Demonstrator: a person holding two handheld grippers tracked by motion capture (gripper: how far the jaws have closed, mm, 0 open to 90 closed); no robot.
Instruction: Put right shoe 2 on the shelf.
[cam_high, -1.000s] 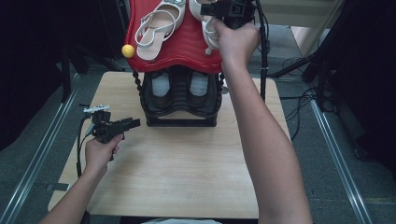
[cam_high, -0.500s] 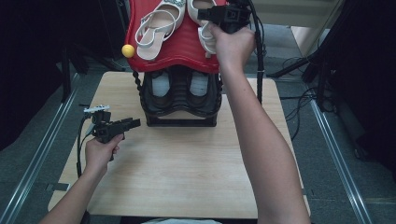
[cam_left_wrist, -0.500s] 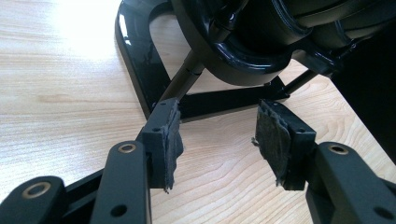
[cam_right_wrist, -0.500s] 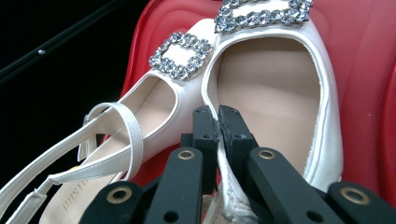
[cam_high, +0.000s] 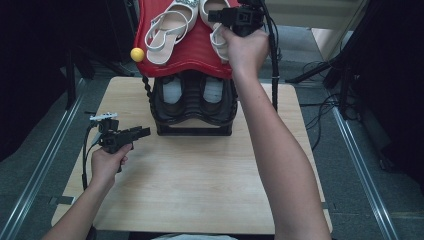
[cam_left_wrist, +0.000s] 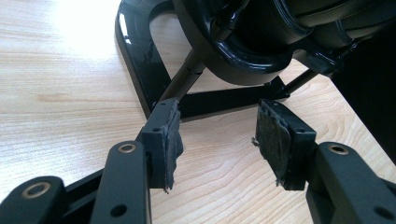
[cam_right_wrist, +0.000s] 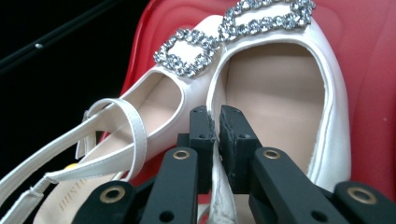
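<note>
A pair of white sandals with rhinestone buckles lies on the red top shelf (cam_high: 192, 52) of a shoe rack. My right gripper (cam_high: 216, 15) reaches over the right-hand sandal (cam_high: 218, 39). In the right gripper view its jaws (cam_right_wrist: 218, 121) pinch the inner side wall of that sandal (cam_right_wrist: 275, 88). They have just been opening a little, and the rim is still between the pads. The other sandal (cam_right_wrist: 154, 107) lies beside it. My left gripper (cam_high: 145, 132) rests low over the table left of the rack, its jaws (cam_left_wrist: 217, 135) open and empty, pointing at the black rack base (cam_left_wrist: 140, 60).
The rack's black lower tier (cam_high: 192, 95) holds another pair of shoes. A yellow ball (cam_high: 137, 54) sits at the red shelf's left corner. The wooden table (cam_high: 200, 180) has bare space in front of the rack. Cables and stands lie on the floor at the right.
The right hand has shifted only slightly over the red shelf. The left hand has stayed where it was.
</note>
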